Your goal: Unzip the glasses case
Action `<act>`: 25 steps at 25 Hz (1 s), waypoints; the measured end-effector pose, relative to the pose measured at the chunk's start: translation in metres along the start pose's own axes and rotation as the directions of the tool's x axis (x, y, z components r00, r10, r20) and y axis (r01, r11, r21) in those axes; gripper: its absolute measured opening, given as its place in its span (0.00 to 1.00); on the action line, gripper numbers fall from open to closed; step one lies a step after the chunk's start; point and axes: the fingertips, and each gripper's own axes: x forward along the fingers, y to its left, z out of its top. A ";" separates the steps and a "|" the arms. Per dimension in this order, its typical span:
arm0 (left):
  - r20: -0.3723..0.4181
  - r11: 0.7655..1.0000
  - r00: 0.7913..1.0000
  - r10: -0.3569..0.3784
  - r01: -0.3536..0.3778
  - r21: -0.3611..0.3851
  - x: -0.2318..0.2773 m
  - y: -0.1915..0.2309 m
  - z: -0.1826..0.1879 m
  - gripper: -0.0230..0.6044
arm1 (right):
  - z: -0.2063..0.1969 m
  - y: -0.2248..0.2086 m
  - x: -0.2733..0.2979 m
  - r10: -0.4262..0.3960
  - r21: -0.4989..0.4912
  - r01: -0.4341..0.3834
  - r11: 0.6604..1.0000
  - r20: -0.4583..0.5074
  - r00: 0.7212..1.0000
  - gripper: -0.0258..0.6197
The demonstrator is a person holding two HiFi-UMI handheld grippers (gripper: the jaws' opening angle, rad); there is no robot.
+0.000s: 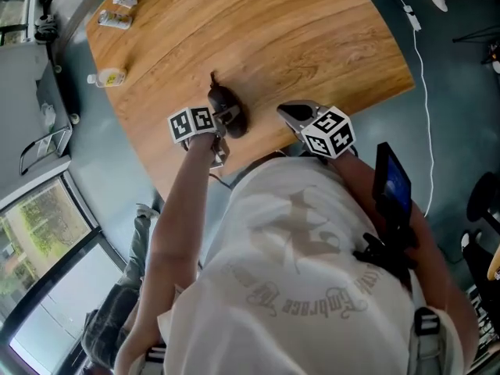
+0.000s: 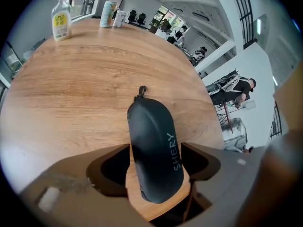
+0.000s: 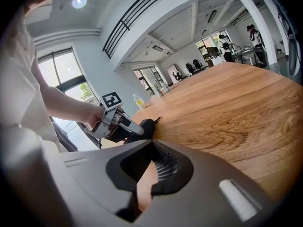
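We find a round wooden surface (image 1: 312,30) with a warm, streaked grain. It carries the glasses case (image 2: 151,126), which lies flat near the edge closest to the person.

The left gripper (image 2: 155,148) points steeply down over the near end of the case. Its jaws stand wide apart, one on each side of the case. A strip of bare wood shows between the left-hand jaw and the near end of the case.

The right gripper (image 3: 150,148) sits to the right of the case, apart from it, over the same near edge. Its jaws are drawn close together, with only a narrow slit of wood showing between them and nothing held.

The case is a matt black, oblong shell with rounded ends and a domed top, and it lies shut. Pale lettering reading SHERY (image 2: 174,152) runs along its right flank. A small dark zip pull (image 2: 141,91) projects from the end of the case farthest from the person.

Well beyond the case, at the far rim, stand a clear bottle (image 2: 61,18) with a yellow label and several small cartons (image 2: 113,19).
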 end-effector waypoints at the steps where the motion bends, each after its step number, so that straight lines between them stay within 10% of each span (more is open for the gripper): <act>1: -0.005 1.000 1.000 -0.003 0.003 -0.004 0.001 -0.001 0.000 0.60 | 0.000 0.000 0.000 -0.002 0.003 0.002 1.000 0.001 1.000 0.05; 25: -0.023 0.989 0.989 -0.145 0.145 0.009 0.011 -0.018 -0.015 0.57 | -0.011 0.003 0.002 0.006 0.002 -0.006 1.000 -0.037 0.999 0.05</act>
